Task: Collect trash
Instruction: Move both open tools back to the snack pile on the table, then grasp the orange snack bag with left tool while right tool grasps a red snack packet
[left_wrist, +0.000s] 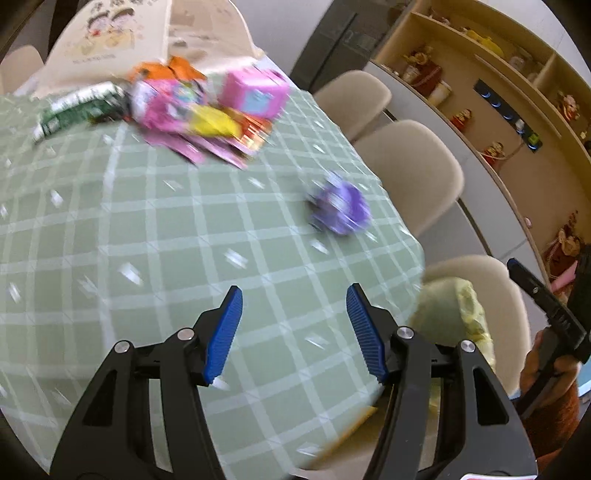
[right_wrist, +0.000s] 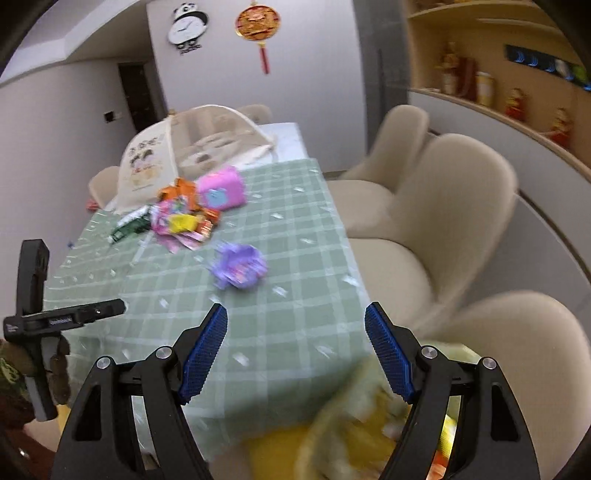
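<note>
Both tongs, left tongs (left_wrist: 293, 332) and right tongs (right_wrist: 295, 354), are gaping empty above the green-checked bench (left_wrist: 147, 240), beige chairs (right_wrist: 443, 206) lining the frame's right, wrappers (left_wrist: 199, 114) lying upper left.

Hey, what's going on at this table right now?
A person is clearing trash off a table with a green checked cloth, holding a gripper in each hand. Both the left gripper and the right gripper are open and empty above the near end. A crumpled purple wrapper lies alone mid-table. Farther back sits a heap of wrappers with a pink box. A yellowish bag hangs open below the table's near corner.
</note>
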